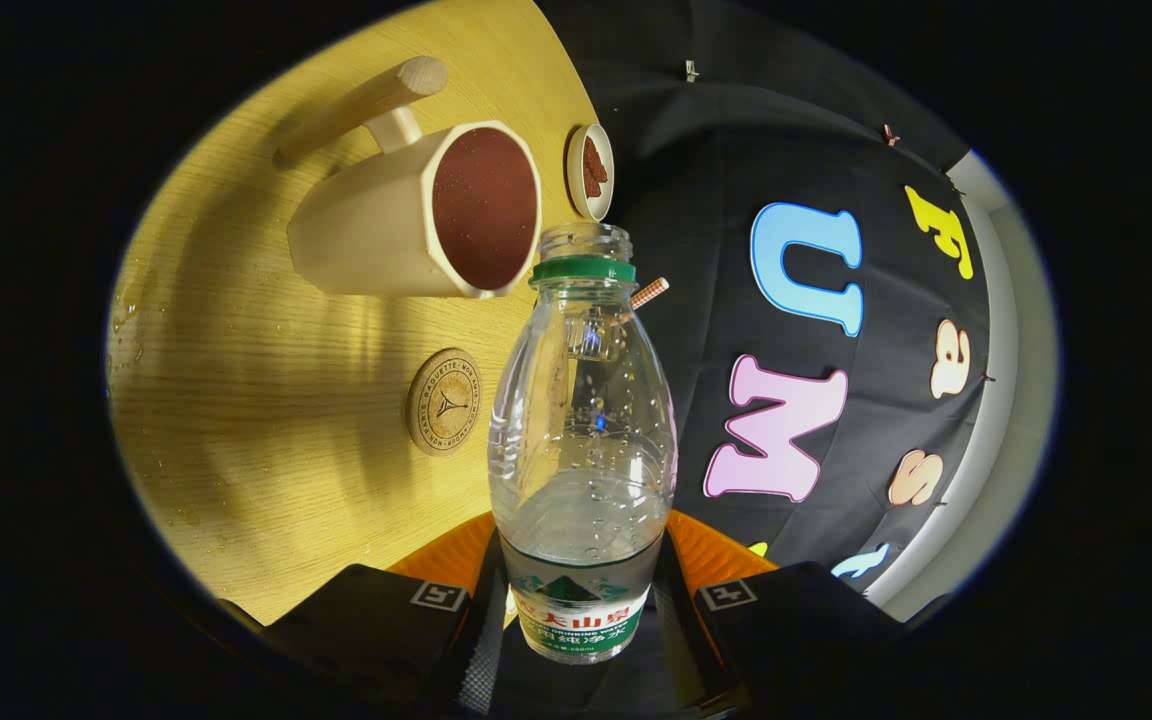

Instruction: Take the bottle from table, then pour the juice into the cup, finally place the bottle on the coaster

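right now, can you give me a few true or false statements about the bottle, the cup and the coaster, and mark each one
1. The claw is shut on the bottle. True: a finger presses on each side of its lower body.
2. The bottle's cap is on. False: the neck is open, with just a green ring below it.
3. The bottle stands on the coaster. False: the coaster lies bare on the table, beside the bottle.
4. The cup holds a dark reddish fill. True.
5. The cup has no handle. False: a wooden handle sticks out from its side.
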Demonstrator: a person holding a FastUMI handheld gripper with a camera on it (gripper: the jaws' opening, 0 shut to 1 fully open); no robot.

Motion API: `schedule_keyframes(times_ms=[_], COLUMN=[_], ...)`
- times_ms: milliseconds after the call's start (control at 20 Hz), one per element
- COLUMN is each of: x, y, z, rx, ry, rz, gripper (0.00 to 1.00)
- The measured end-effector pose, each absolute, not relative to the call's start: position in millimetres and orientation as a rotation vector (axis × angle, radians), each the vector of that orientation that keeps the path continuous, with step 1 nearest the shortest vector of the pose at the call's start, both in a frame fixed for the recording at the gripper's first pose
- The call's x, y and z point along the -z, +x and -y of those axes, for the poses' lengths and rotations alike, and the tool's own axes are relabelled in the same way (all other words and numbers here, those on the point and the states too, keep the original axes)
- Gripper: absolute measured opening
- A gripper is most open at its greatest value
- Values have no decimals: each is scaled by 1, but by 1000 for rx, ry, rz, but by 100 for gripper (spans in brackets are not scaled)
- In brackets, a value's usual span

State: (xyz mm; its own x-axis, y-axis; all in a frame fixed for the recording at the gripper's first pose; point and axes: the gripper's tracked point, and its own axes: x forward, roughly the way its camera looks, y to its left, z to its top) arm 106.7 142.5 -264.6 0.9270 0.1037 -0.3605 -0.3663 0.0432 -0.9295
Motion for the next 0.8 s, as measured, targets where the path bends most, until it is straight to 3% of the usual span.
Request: schedule_keyframes(times_ms=[800], x=[259], y=[114], z=[-142], rx=[-372], ry=[-1575], rz=[-177], gripper=[69])
